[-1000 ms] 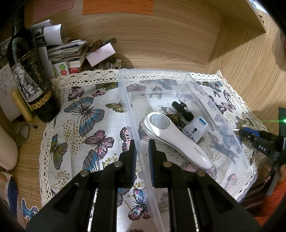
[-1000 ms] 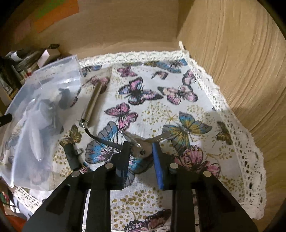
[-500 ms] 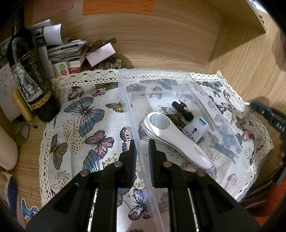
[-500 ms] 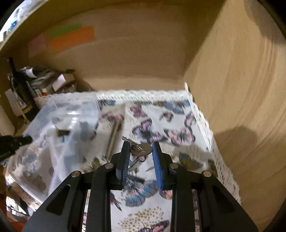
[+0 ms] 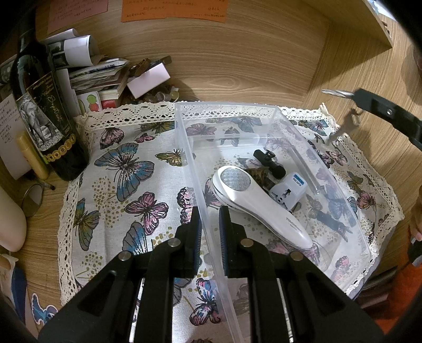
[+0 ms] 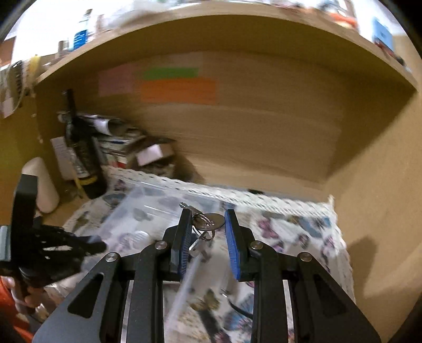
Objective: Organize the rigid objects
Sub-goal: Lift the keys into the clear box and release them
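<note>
A clear plastic bin [image 5: 290, 118] stands on the butterfly cloth. It holds a white handheld device [image 5: 261, 205], a white travel adapter [image 5: 288, 188] and a small black clip part [image 5: 269, 162]. My left gripper [image 5: 210, 227] is shut on the bin's near left wall. My right gripper [image 6: 207, 227] is shut on a bunch of keys [image 6: 208, 223] and holds it in the air, up and to the right of the bin. The keys [image 5: 343, 126] hang from it in the left wrist view. The bin [image 6: 147, 208] is blurred below in the right wrist view.
A dark wine bottle [image 5: 44, 113] and a pile of papers and small things [image 5: 110, 76] stand at the back left. Wooden walls close the back and right. A metal rod [image 5: 303, 163] lies beyond the bin's right wall. A shelf [image 6: 211, 23] runs overhead.
My right gripper has picked the keys up off the cloth and risen, swinging left toward the bin. My left gripper and the bin have stayed still.
</note>
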The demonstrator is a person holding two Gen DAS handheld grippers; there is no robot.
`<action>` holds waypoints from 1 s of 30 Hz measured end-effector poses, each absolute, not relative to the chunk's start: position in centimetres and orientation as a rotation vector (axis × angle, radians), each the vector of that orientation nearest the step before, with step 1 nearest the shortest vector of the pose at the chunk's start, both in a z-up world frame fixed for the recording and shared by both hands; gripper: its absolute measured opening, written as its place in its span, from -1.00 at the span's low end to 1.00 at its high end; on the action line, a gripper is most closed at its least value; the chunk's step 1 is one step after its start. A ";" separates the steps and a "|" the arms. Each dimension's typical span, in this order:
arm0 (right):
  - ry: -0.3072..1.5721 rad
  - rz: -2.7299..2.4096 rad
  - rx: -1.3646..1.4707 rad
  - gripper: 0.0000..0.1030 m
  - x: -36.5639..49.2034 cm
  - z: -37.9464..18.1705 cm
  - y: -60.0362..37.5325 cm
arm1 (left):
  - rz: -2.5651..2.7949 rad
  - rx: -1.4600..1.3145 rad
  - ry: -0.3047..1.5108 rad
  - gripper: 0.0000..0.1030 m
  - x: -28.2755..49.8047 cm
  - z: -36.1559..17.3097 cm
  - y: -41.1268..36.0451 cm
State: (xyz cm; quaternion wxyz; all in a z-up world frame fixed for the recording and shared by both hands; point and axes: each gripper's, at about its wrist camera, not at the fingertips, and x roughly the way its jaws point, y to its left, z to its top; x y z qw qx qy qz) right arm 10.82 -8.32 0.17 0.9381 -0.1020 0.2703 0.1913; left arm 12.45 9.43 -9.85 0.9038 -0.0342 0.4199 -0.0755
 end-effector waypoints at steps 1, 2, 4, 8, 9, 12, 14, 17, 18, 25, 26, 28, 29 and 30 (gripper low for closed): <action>0.553 0.402 -0.216 -0.55 10.9 0.1 -7.8 | -0.157 -0.071 0.868 -0.76 12.5 -9.9 9.5; 0.555 0.415 -0.225 -0.55 11.0 0.0 -7.2 | -0.157 -0.072 0.868 -0.76 12.4 -9.9 9.6; 0.565 0.440 -0.234 -0.55 11.2 -0.3 -6.3 | -0.157 -0.074 0.867 -0.76 12.4 -9.9 9.6; 0.600 0.480 -0.245 -0.55 11.4 -1.5 -4.8 | -0.160 -0.075 0.867 -0.76 12.3 -9.8 9.7; 0.608 0.486 -0.249 -0.55 11.5 -1.8 -4.7 | -0.160 -0.075 0.867 -0.76 12.3 -9.8 9.7; 0.648 0.501 -0.268 -0.55 12.0 -3.0 -3.9 | -0.159 -0.074 0.867 -0.76 12.2 -9.8 9.7; 0.680 0.501 -0.284 -0.55 12.4 -3.8 -3.5 | -0.160 -0.075 0.866 -0.76 12.2 -9.8 9.8; 0.737 0.499 -0.295 -0.55 13.2 -5.0 -3.3 | -0.161 -0.075 0.866 -0.76 12.2 -9.8 9.7; 0.753 0.490 -0.299 -0.55 13.4 -5.4 -3.3 | -0.161 -0.074 0.866 -0.76 12.2 -9.8 9.6; 0.838 0.492 -0.296 -0.55 14.3 -6.9 -3.6 | -0.161 -0.073 0.866 -0.76 12.2 -9.8 9.6; 0.835 0.489 -0.302 -0.55 14.3 -6.9 -3.6 | -0.160 -0.073 0.866 -0.76 12.2 -9.8 9.7; 0.827 0.487 -0.308 -0.55 14.0 -6.7 -3.7 | -0.160 -0.073 0.866 -0.76 12.2 -9.8 9.7; 0.822 0.488 -0.306 -0.54 13.8 -6.5 -3.9 | -0.160 -0.072 0.866 -0.76 12.2 -9.8 9.7; 0.818 0.488 -0.304 -0.52 13.8 -6.3 -4.0 | -0.161 -0.073 0.866 -0.76 12.2 -9.8 9.6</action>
